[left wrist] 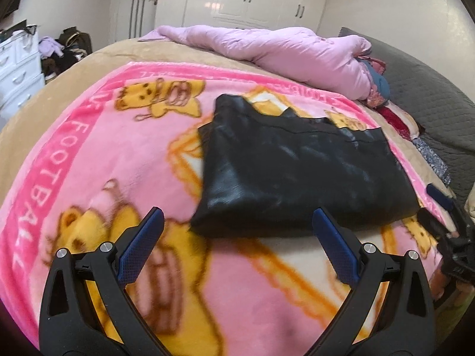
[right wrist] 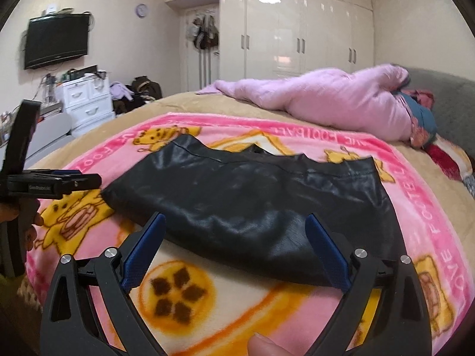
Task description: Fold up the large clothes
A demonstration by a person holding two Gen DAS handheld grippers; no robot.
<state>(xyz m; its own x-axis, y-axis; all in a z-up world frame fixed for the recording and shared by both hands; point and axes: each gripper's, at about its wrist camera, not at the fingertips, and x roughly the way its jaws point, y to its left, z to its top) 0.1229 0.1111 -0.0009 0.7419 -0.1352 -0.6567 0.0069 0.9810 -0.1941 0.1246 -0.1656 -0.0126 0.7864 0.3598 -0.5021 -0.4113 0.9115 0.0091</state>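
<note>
A black shiny leather-like garment (left wrist: 297, 172) lies folded flat on a pink cartoon blanket (left wrist: 89, 163) on the bed. It also shows in the right wrist view (right wrist: 252, 204). My left gripper (left wrist: 237, 216) is open and empty, just short of the garment's near left corner. My right gripper (right wrist: 236, 222) is open and empty, its jaws spread over the garment's near edge. The left gripper appears from the side at the left edge of the right wrist view (right wrist: 53, 182). The right gripper shows at the right edge of the left wrist view (left wrist: 454, 237).
A pink quilt (right wrist: 326, 101) is bunched at the far side of the bed, by a grey headboard (right wrist: 445, 101). White drawers (right wrist: 86, 101), a wall TV (right wrist: 56, 40) and a white wardrobe (right wrist: 297, 32) stand beyond the bed. A thumb (right wrist: 267, 345) shows at the bottom.
</note>
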